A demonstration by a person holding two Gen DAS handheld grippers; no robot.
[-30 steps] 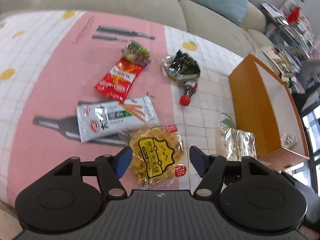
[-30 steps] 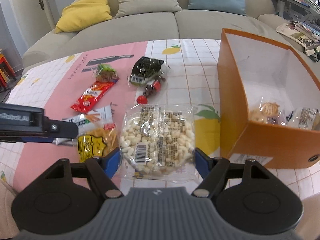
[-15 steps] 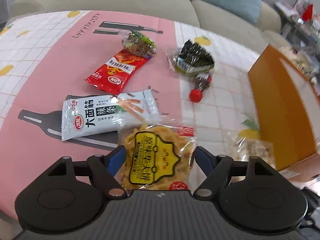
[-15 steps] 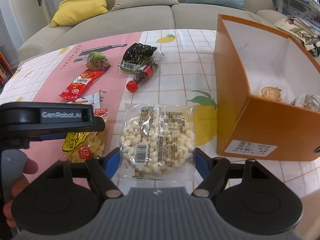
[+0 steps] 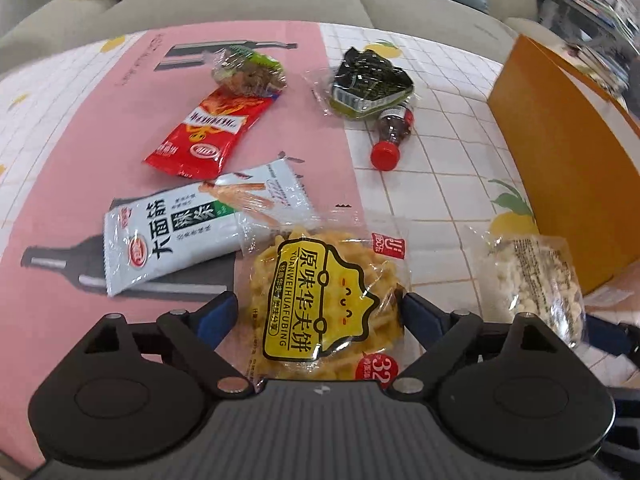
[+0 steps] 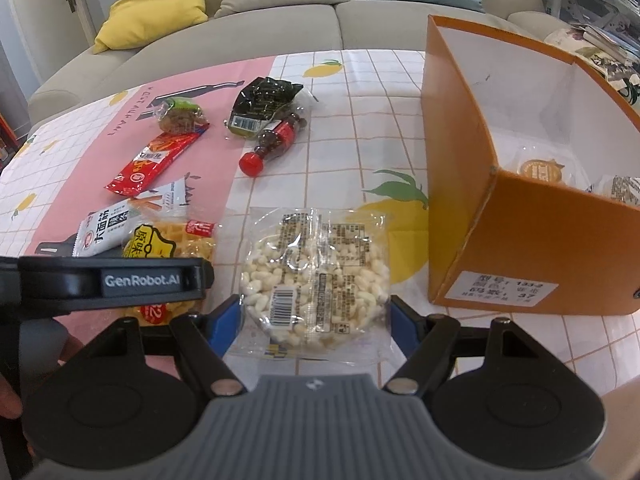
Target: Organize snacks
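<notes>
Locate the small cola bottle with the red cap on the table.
In the right wrist view the cola bottle lies on its side left of the orange box, its base tucked against the dark seaweed packet.

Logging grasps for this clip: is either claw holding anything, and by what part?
Nothing held. The left claw, just opened wider, straddles the yellow pack; the right claw straddles the puffed-rice pack. Both packs lie on the table.

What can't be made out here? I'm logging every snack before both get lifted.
- Orange box contents, right wrist view: its front wall hides all but two packet tops.
- Yellow waffle pack, left wrist view: near end hidden under the left gripper body.
- Cola bottle base: under the seaweed pack.
</notes>
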